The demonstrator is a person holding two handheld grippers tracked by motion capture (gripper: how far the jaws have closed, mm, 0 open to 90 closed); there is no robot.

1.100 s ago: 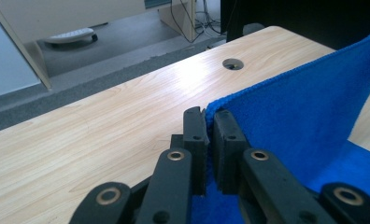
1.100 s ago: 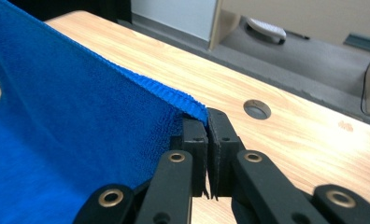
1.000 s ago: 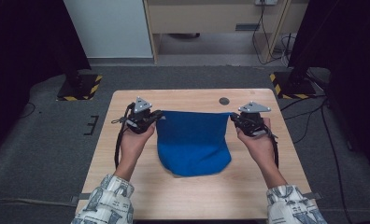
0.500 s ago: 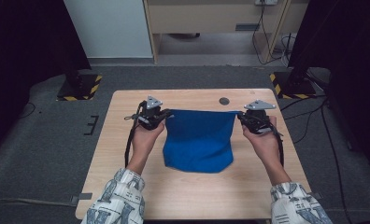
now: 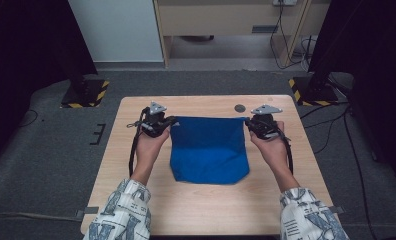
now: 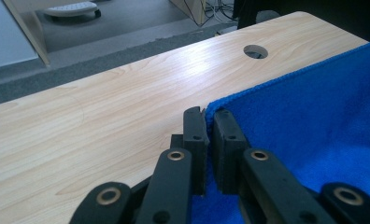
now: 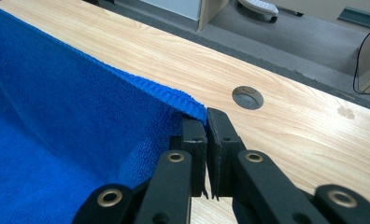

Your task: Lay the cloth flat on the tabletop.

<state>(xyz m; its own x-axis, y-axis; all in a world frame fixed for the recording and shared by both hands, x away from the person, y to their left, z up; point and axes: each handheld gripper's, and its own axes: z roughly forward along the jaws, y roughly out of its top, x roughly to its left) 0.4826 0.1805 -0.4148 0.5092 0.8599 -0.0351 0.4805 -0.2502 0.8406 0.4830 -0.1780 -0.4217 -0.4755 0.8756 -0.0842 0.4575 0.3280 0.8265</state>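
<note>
Blue terry microfibre, a soft square cloth (image 5: 209,150), lies spread on the pale wooden table (image 5: 206,210), its far hem drawn taut between the two hand-held tools while its near part rests flat on the wood.

At the left of the high view, the left gripper (image 5: 167,123) sits at the cloth's far left corner. In the left gripper view its black jaws are pinched together on that corner, a thin fold of the blue hem caught between the pads (image 6: 195,135), and the cloth falls away to the right of them.

The hem runs straight across to the right gripper (image 5: 250,125), clamped in the same way on the far right corner. In the right gripper view the ribbed edge of the cloth (image 7: 80,116) climbs to the jaw tips and vanishes between them; past them lies bare wood with a round cable hole (image 7: 247,97).

The cloth looks light and limp: it sags between the corners and drapes in a loose belly, so it will not hold any shape by itself and will follow whichever corner moves. The pile looks grippy rather than slick, so a pinch on the stitched hem should hold, while a grip farther in would probably only gather loose pile. The two far corners seem the sound places to hold it, with the hem kept stretched so that the body hangs evenly and does not bunch.
</note>
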